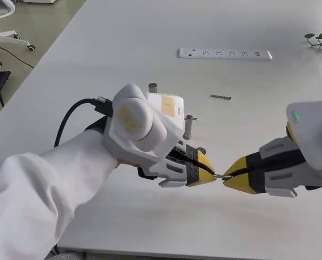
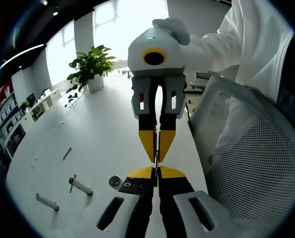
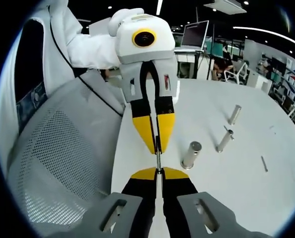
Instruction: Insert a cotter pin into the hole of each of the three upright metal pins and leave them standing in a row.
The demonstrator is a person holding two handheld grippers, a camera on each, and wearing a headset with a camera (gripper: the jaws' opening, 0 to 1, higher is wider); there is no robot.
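Three upright metal pins stand on the white table: the far pin (image 1: 153,87), the middle pin (image 1: 188,127) with a cotter pin through its top, and the near pin (image 1: 201,150), half hidden behind my left gripper (image 1: 211,176). My right gripper (image 1: 227,178) meets it tip to tip. Both are shut on one thin cotter pin (image 1: 219,176) held between them above the table. In the right gripper view that cotter pin (image 3: 158,157) spans from my right gripper (image 3: 158,171) to the left gripper (image 3: 157,147), beside the near pin (image 3: 191,154). A loose cotter pin (image 1: 220,97) lies farther back.
A white power strip (image 1: 224,53) lies at the back of the table, and a small plant (image 1: 321,38) is at the far right. The table's front edge (image 1: 193,253) is close below the grippers. A mesh chair back (image 2: 247,148) stands behind the person.
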